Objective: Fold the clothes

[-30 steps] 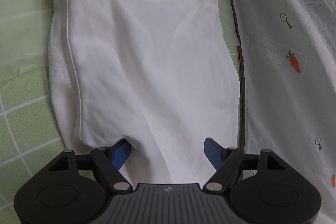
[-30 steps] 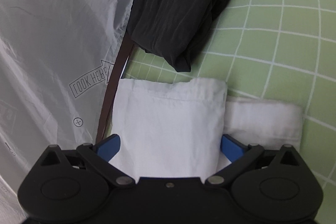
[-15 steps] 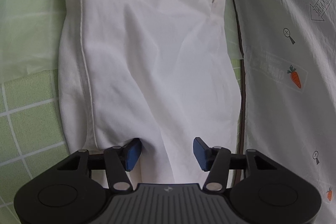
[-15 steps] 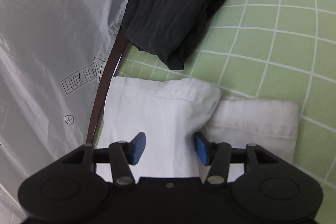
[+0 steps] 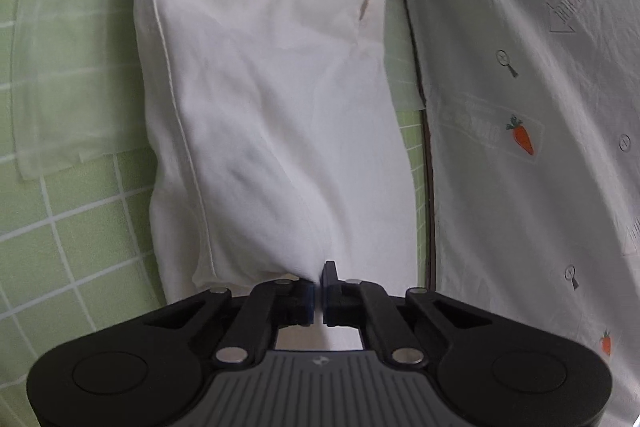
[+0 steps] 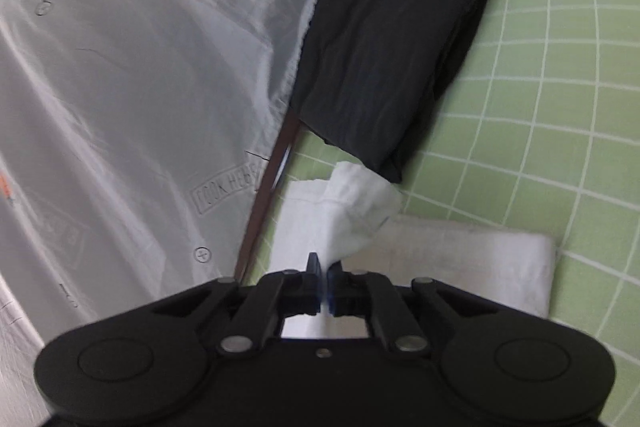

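Note:
A white garment (image 5: 272,99) lies stretched out on a green checked sheet (image 5: 64,251), reaching away from me in the left wrist view. My left gripper (image 5: 319,285) is shut on its near edge, and the cloth bunches into the blue pads. In the right wrist view the same white garment (image 6: 344,211) lies partly folded, with a thicker white layer (image 6: 472,259) to the right. My right gripper (image 6: 324,281) is shut on a raised pinch of its top layer.
A grey-white cloth printed with carrots (image 5: 520,131) borders the garment, seen also in the right wrist view (image 6: 132,99). A dark brown strip (image 6: 264,203) runs along its edge. A folded black garment (image 6: 392,59) lies beyond. A translucent bag (image 5: 60,67) lies at the left.
Both grippers went from wide open to shut on the white garment. The right one has pulled its top layer up into a peak.

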{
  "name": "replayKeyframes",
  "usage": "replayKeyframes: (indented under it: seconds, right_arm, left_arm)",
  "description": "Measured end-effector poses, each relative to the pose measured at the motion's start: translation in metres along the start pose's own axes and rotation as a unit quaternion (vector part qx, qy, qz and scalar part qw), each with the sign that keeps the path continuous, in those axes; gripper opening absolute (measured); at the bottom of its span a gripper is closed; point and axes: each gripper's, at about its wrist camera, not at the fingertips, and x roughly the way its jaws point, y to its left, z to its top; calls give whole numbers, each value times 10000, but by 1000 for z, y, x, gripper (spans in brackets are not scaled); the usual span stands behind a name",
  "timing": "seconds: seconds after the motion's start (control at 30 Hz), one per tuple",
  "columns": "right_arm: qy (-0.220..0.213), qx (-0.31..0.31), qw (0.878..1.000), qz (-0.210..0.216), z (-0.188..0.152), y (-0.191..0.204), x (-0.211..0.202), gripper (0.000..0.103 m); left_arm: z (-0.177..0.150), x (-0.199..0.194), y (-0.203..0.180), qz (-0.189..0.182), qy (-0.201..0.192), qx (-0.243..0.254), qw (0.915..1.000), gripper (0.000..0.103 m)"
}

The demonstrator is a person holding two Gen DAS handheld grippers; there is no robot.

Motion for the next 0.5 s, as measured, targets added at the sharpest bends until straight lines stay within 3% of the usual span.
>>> replayKeyframes:
  seconds: [0.1, 0.17, 0.23, 0.33, 0.5]
  right_arm:
    - [-54, -703, 9967, -390, -3, -4, -20, 3]
    - [152, -886, 9922, -859, -11, -23, -13, 3]
    - [357, -844, 9874, -1289, -18, -44, -5, 3]
    - [186, -543, 9911, -1197, -17, -49, -16, 3]
    - [427, -1754, 9683, -1728, -23, -34, 1, 6]
  left_arm:
    - [-9, -13, 5, 243, 36, 323, 9992, 4]
    - [-13, -5, 24, 608, 85, 265, 9978, 4]
    - [-14, -1, 40, 801, 125, -94, 9967, 3]
    - [-11, -6, 35, 699, 152, 37, 9974, 4]
    - [-7, 8, 41, 1119, 234, 137, 9933, 13]
